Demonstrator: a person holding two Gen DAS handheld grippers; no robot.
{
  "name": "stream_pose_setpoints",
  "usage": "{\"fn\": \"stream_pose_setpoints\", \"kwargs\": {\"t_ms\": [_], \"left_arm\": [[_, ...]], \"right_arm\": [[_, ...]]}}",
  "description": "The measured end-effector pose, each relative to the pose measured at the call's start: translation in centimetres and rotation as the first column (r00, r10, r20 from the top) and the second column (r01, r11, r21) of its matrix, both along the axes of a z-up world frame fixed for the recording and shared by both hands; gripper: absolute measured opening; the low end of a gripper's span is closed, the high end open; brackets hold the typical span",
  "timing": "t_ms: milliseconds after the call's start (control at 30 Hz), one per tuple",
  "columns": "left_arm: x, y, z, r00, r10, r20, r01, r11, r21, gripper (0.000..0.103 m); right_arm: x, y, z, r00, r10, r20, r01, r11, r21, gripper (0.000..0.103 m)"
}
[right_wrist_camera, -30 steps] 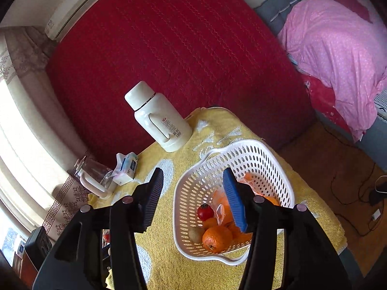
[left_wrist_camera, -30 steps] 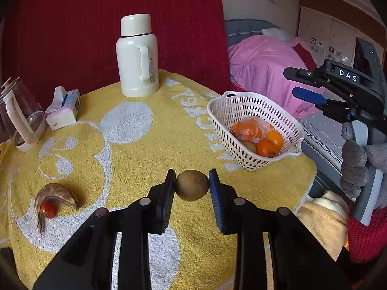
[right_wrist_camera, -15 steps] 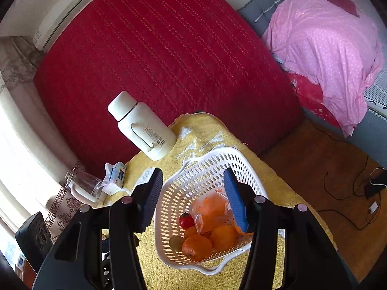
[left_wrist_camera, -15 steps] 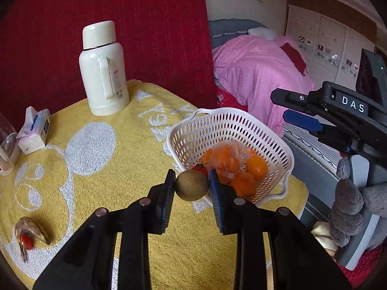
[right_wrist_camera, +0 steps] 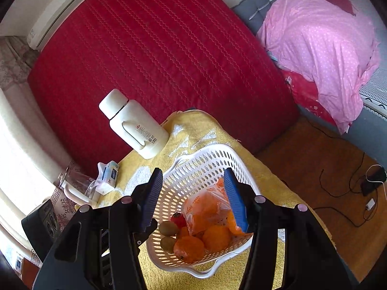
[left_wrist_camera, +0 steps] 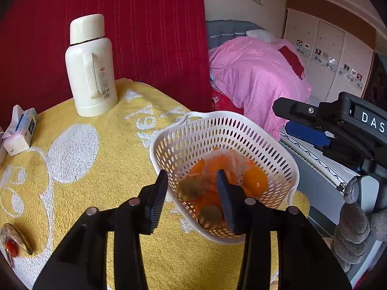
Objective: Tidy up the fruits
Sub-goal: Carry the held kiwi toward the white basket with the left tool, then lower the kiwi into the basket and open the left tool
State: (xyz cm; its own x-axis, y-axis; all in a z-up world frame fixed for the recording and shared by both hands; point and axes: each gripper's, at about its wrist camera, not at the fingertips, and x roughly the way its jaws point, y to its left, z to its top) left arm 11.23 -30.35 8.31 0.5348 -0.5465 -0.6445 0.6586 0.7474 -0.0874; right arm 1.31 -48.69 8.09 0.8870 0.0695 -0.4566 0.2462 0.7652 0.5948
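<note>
A white slotted basket (left_wrist_camera: 157, 145) (right_wrist_camera: 193, 154) stands at the right of the yellow-clothed table, holding oranges (right_wrist_camera: 191, 247), a bag of oranges (right_wrist_camera: 205, 207), a small tomato (right_wrist_camera: 178, 220) and two kiwis (right_wrist_camera: 168, 228). My left gripper (left_wrist_camera: 192, 178) hangs over the basket's near side with its jaws opening. A brown kiwi (left_wrist_camera: 189, 188) lies below them, free of both pads, and a second kiwi (left_wrist_camera: 210, 213) sits nearer. My right gripper (right_wrist_camera: 192, 176) hovers open above the basket with nothing in it. A brown banana (left_wrist_camera: 17, 236) with a red tomato (left_wrist_camera: 11, 251) lies at the table's left front.
A cream thermos (left_wrist_camera: 90, 65) stands at the back of the table, a tissue pack (left_wrist_camera: 20, 131) to its left and a glass jug (right_wrist_camera: 75, 186) beyond that. A red padded panel rises behind. A pink-covered bed (left_wrist_camera: 254, 77) lies to the right, past the table edge.
My left gripper carried the kiwi to the right, from over the cloth to over the basket, then parted its jaws and the kiwi dropped in. The right gripper stayed above the basket.
</note>
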Motion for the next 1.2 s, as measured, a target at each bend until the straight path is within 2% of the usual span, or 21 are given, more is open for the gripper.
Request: {"fn": "stream_pose_setpoints", "kwargs": {"t_ms": [233,300,500,733,800,1200], "left_arm": [[0.6,1.7,0.3,0.998,0.058,-0.008,-0.058,0.998,-0.012,0.052],[0.4,2.0,0.5,0.996,0.083,0.008,-0.083,0.997,-0.004,0.061],[-0.4,2.5,1.0,0.99,0.119,0.079,-0.122,0.992,0.03,0.064],[-1.3,3.1,1.4,0.968,0.163,0.192,-0.184,0.979,0.092,0.066],[-1.5,3.5,1.4,0.963,0.172,0.206,-0.194,0.976,0.094,0.07],[-2.4,5.6,1.3,0.941,0.233,0.244,-0.266,0.958,0.111,0.071]], "right_arm": [[0.0,0.1,0.0,1.0,0.003,0.001,-0.003,1.0,-0.003,0.054],[0.0,0.2,0.1,1.0,0.006,0.002,-0.006,1.0,-0.005,0.054],[0.0,0.6,0.1,1.0,0.018,0.002,-0.018,1.0,-0.012,0.054],[0.1,1.5,0.1,0.999,0.034,0.001,-0.034,0.999,-0.025,0.054],[0.1,1.7,0.1,0.999,0.038,0.0,-0.038,0.999,-0.032,0.054],[0.6,3.8,0.0,0.997,0.076,-0.009,-0.076,0.995,-0.063,0.055]]}}
